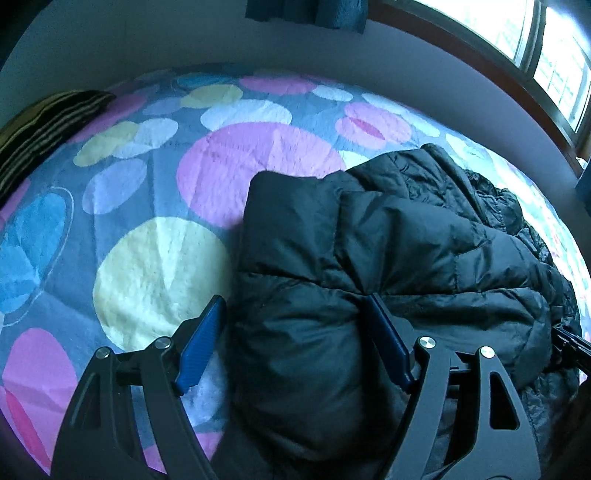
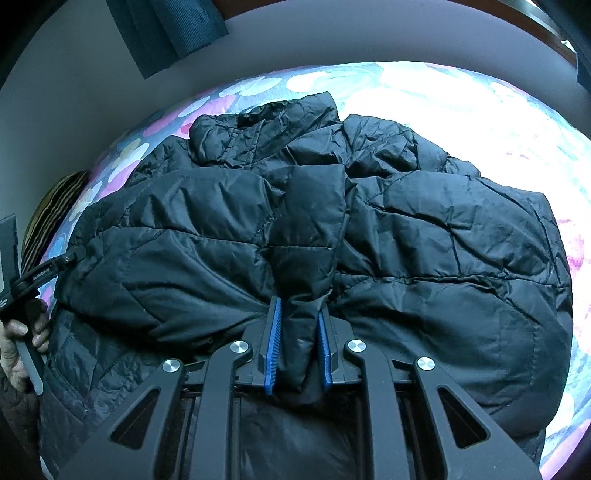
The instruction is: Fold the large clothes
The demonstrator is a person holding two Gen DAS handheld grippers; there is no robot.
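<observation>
A black quilted puffer jacket (image 2: 424, 236) lies on a bed, with both sides folded in toward the middle. It also shows in the left wrist view (image 1: 406, 258). My right gripper (image 2: 297, 328) is shut on a narrow fold of the jacket, a sleeve-like strip (image 2: 314, 221) running up the middle. My left gripper (image 1: 293, 317) is open, its blue pads (image 1: 201, 343) spread wide over the jacket's left edge, holding nothing. The left gripper also shows at the left edge of the right wrist view (image 2: 48, 273), held by a hand.
The bed is covered by a blanket with pink, yellow and blue circles (image 1: 159, 273). A dark striped pillow (image 1: 44, 125) lies at the far left. A wall, a dark curtain (image 2: 166, 33) and a window (image 1: 550, 48) stand behind the bed.
</observation>
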